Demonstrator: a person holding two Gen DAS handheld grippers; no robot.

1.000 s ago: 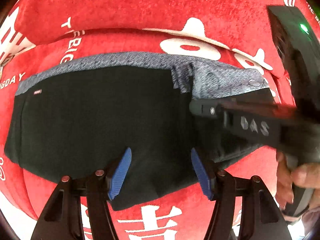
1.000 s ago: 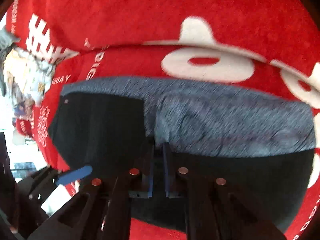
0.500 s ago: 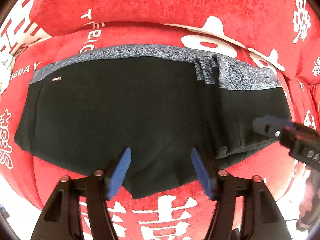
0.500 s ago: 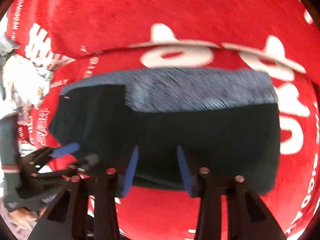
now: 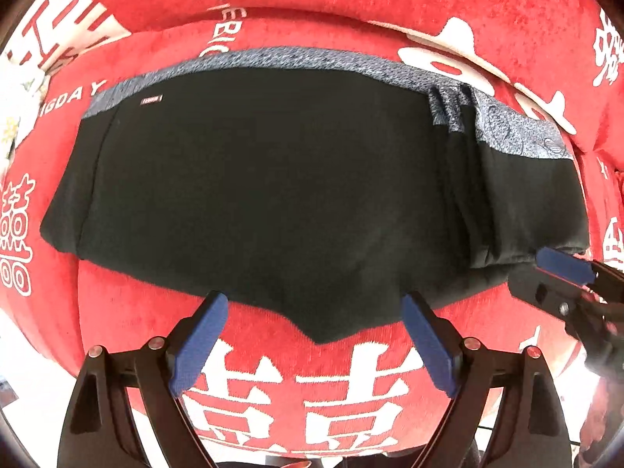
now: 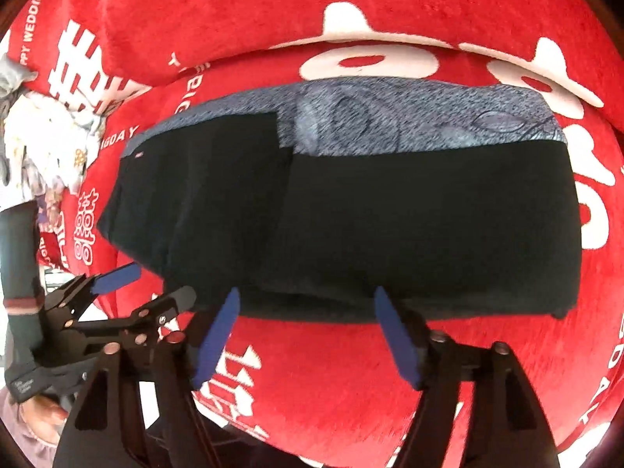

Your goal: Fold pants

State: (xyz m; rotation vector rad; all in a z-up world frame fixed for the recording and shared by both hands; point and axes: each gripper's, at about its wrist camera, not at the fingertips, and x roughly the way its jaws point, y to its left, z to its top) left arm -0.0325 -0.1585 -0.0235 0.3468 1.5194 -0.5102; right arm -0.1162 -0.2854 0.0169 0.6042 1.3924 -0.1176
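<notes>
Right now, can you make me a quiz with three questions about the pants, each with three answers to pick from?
1. Where do the pants lie?
A. on a red cloth with white letters
B. on a wooden floor
C. in a basket

2. What colour is the band along the far edge of the pants?
A. yellow
B. speckled grey
C. green

3. What is the left gripper doing?
A. squeezing the pants
B. holding a hanger
C. holding nothing, jaws apart

Answers:
1. A, the red cloth shows all around the pants.
2. B, the band is speckled grey.
3. C, its jaws are opening and the blue pads stand clear of the fabric.
</notes>
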